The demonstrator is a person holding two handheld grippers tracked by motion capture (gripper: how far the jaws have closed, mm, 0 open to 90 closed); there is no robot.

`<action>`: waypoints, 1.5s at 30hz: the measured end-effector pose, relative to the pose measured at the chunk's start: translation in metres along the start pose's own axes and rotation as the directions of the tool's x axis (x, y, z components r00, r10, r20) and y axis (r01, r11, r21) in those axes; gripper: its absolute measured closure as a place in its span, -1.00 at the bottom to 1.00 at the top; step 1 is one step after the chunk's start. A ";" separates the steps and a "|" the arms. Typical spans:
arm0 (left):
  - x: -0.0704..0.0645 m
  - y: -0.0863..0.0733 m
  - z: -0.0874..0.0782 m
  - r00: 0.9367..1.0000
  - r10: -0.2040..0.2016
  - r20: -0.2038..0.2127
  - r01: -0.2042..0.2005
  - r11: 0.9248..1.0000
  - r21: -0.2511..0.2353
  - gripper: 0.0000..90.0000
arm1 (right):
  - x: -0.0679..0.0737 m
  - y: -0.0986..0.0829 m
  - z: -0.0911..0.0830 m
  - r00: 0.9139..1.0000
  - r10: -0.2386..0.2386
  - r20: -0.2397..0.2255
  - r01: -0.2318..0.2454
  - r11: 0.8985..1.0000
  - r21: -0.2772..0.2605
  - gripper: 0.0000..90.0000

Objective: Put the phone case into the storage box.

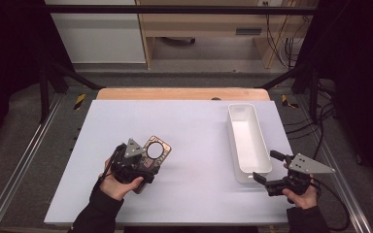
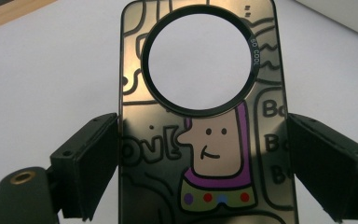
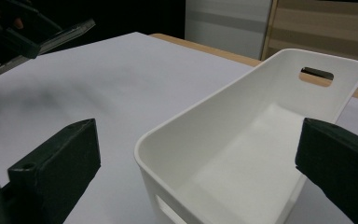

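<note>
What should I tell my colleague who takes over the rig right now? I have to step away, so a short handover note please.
Left gripper: shut on the phone case, a cartoon-printed one with a round camera hole, held above the white table, left of centre.
Right gripper: open, holding nothing, at the near end of the white bin.
The bin stands at the table's right side and looks to have nothing in it.
Done: case picked up.
Left, most likely: carry the case over to the bin and release it there.

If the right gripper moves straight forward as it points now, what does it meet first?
Most likely the near end wall of the white bin, which lies directly ahead of the right gripper, between its open jaws. Depth is uncertain.
</note>
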State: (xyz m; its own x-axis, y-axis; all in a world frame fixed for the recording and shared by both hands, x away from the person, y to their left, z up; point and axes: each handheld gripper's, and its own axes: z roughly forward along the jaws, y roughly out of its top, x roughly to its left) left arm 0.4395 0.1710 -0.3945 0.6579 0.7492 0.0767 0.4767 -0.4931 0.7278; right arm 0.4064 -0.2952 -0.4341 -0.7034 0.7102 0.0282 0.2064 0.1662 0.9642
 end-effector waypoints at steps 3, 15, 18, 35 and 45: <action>-0.004 0.001 0.001 1.000 0.017 0.011 -0.017 1.000 0.000 -0.74 | 0.001 0.001 0.001 1.000 -0.006 -0.004 0.006 1.000 0.003 -0.99; -0.020 0.003 0.003 0.995 0.078 0.055 -0.079 0.997 0.000 -0.74 | 0.007 0.003 0.005 0.999 -0.024 -0.022 0.024 1.000 0.012 -0.99; -0.023 0.003 0.004 0.994 0.090 0.064 -0.090 0.996 0.001 -0.74 | 0.008 0.004 0.006 0.999 -0.030 -0.030 0.030 0.999 0.015 -0.99; -0.038 0.007 0.007 0.979 0.144 0.143 -0.145 0.989 -0.007 -0.74 | 0.020 0.009 0.016 0.994 -0.073 -0.084 0.077 0.996 0.039 -0.99; -0.049 0.009 0.009 0.967 0.184 0.174 -0.185 0.983 -0.012 -0.74 | 0.028 0.012 0.024 0.987 -0.097 -0.126 0.104 0.993 0.055 -0.99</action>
State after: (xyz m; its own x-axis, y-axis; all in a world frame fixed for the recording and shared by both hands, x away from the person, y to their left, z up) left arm 0.4171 0.1258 -0.3977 0.8257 0.5570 0.0900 0.3397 -0.6181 0.7089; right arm 0.4052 -0.2567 -0.4278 -0.8001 0.5990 -0.0322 0.1691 0.2767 0.9459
